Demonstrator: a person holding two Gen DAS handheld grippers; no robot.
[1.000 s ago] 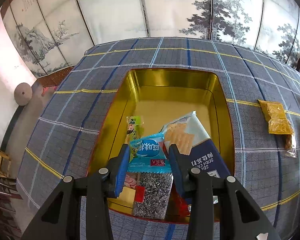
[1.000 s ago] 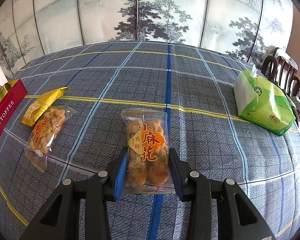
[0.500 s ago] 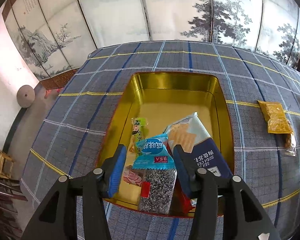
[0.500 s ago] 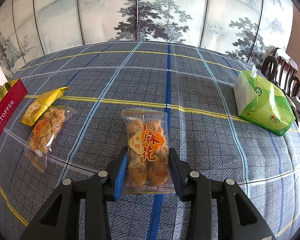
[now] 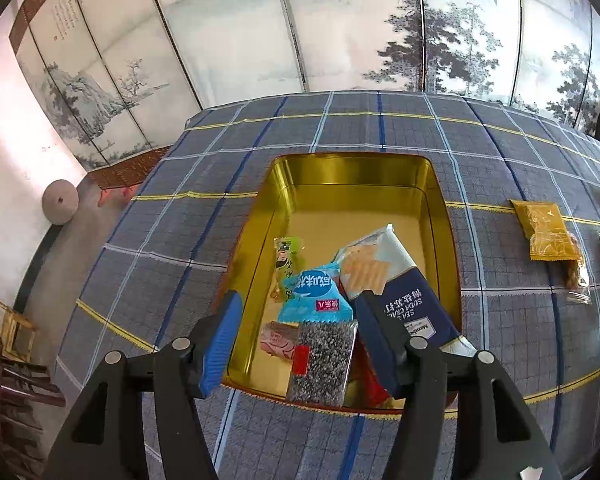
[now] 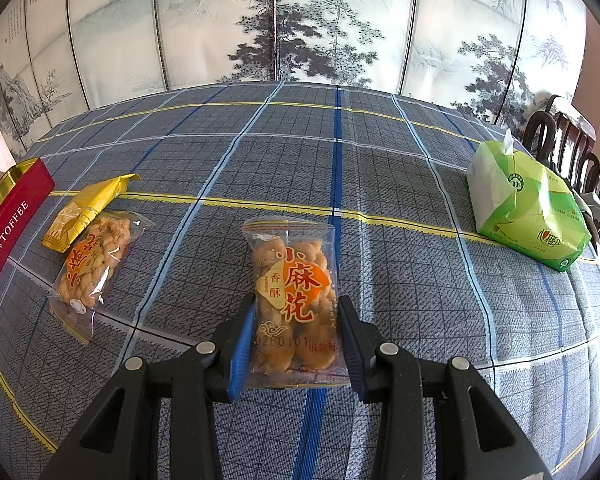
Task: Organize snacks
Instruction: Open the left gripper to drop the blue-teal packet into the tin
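Nearest to us, our left gripper hangs over the near end of the gold tin, and its jaws are opening. The blue-topped seed packet lies between the pads with a clear gap on each side, so we judge it released into the tin, resting on the packets already there. Just right of it, the navy soda cracker pack leans up against the tin's right wall, and a slim green-tipped stick snack lies further in on the left. The far half of the tin floor is bare, which leaves room for more.

Our right gripper is clamped narrow on the twist-biscuit packet, its 2 blue pads pressing the lower sides of the wrapper. The packet sits flat on the plaid tablecloth, so we read this as a grip taken low and square, ready for a lift toward the tin.

Further left, 2 snacks wait on the cloth: a second twist packet with a yellow sachet touching its far end. Beyond them the tin's red side shows at the left edge. Well apart on the right lies a green tissue pack, probably not part of the sorting. A painted folding screen closes the view.
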